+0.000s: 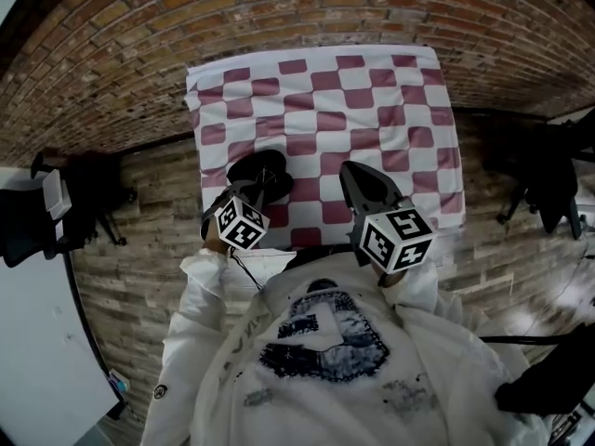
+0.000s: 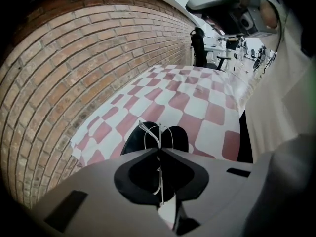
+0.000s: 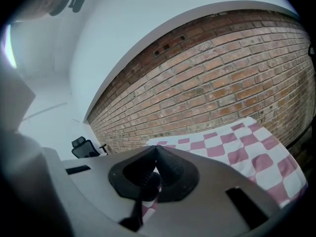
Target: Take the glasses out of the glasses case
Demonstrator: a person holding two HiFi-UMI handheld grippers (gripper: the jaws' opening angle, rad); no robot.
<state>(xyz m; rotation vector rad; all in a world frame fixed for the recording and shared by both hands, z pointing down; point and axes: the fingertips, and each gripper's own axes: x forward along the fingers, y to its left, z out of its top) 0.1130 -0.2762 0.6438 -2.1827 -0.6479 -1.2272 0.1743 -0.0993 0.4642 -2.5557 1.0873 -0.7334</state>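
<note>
A curved wall of red-brown bricks stands behind the checked cloth, and a floor of rough wooden planks lies on both sides of it. The cloth is one soft sheet of dark pink and white squares, and it covers a rectangular table. In front of the cloth is the person's white sweatshirt; it has a blue-grey print on the chest, which I cannot read. Two black office chairs stand on the floor, one to the left of the cloth and one to the right. Each of the two grey plastic grippers bears one marker cube with black and white square patterns but no words. On the near left part of the cloth lies one black glasses case, rounded and smooth, and it appears open. The left gripper is clenched on one pair of glasses with a thin silver wire frame. The glasses hang over the case, and I cannot tell whether they touch it. The right gripper is over the near middle of the cloth, with its ribbed black jaw tips pressed together.
</note>
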